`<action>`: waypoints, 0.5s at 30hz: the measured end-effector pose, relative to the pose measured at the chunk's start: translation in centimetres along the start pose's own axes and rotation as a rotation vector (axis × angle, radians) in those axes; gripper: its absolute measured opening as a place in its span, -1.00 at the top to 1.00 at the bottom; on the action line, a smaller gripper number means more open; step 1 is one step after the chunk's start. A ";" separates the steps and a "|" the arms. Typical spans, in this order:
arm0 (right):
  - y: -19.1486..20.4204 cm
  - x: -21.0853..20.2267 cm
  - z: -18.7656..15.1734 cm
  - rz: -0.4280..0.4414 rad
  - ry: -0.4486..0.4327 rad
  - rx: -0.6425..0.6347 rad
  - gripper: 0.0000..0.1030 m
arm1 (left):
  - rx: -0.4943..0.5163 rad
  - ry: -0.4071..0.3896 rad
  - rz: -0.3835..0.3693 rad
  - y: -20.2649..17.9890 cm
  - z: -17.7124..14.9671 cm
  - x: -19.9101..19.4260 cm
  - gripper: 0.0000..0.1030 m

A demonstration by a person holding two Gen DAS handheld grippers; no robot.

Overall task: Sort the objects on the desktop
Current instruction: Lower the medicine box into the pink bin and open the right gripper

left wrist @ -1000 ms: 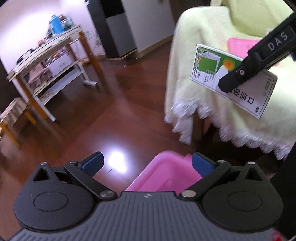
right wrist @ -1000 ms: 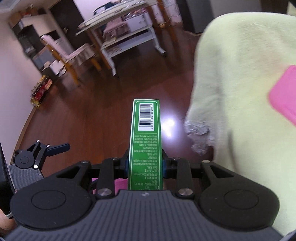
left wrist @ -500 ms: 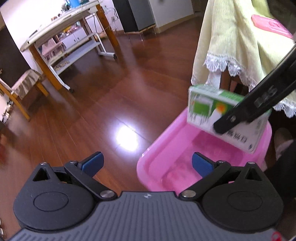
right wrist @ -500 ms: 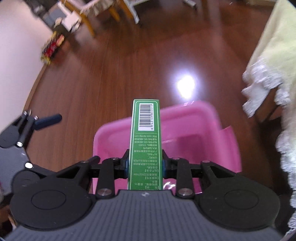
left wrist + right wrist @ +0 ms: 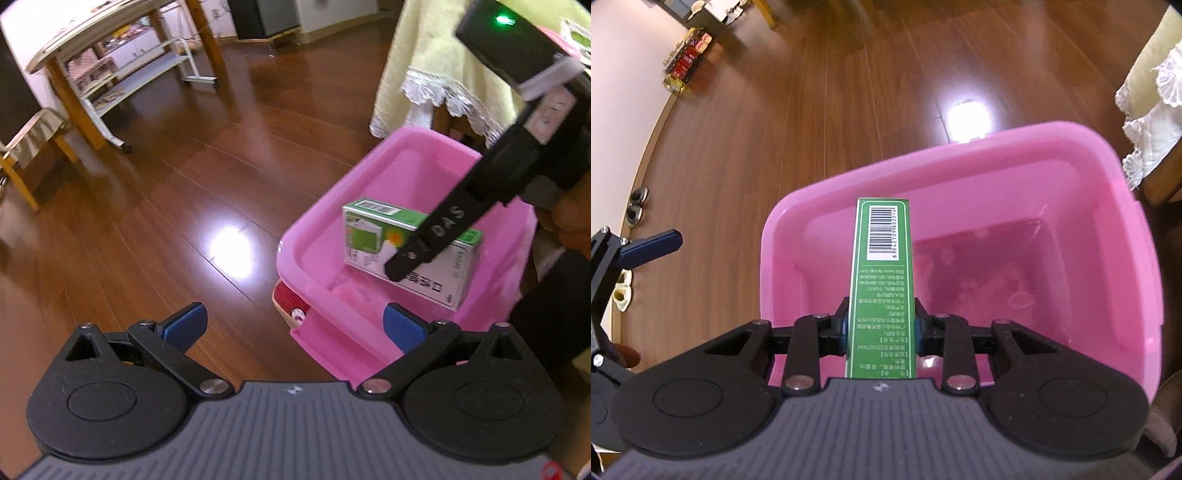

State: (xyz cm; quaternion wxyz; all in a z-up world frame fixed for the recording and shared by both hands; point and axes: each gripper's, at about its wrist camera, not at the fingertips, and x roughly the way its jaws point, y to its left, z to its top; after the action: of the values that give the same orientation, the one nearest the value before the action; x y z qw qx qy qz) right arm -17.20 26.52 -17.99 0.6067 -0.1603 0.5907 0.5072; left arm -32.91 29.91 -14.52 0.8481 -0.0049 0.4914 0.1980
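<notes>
A green and white carton (image 5: 881,280) with a barcode on its narrow side is clamped in my right gripper (image 5: 880,328), which is shut on it. The carton (image 5: 373,236) hangs inside a pink plastic bin (image 5: 317,229) that stands on the wooden floor; the bin's rim (image 5: 960,162) surrounds it in the right wrist view. My left gripper (image 5: 293,323) is open with nothing between its blue pads, just left of the bin's near corner. One left fingertip (image 5: 652,247) shows at the left edge of the right wrist view.
A table draped in a pale yellow cloth (image 5: 428,48) with a lace hem stands behind the bin. A wooden shelf table (image 5: 110,55) and a chair (image 5: 26,136) stand far left. A red and white item (image 5: 291,302) lies under the bin's near edge. Shoes (image 5: 635,210) line the wall.
My right gripper has carried the carton from beside the yellow cloth down into the pink bin. The left gripper's view has swung toward the bin and stays open.
</notes>
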 end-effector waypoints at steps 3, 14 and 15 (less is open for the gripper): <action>0.1 0.7 -0.1 0.007 0.013 0.000 0.48 | 0.051 0.034 -0.015 -0.3 -0.2 0.0 -0.98; 0.5 4.0 0.4 0.009 0.062 0.000 0.48 | 0.357 0.213 -0.056 -2.4 -1.0 1.8 -0.98; 0.5 4.2 0.3 0.009 0.065 -0.003 0.48 | 0.370 0.223 -0.066 -2.6 -1.1 2.0 -0.98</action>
State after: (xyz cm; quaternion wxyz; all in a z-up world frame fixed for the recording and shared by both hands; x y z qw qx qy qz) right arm -18.31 28.81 -21.41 0.5847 -0.1748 0.6101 0.5053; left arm -32.06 27.99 -17.24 0.7809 0.1131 0.6097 0.0748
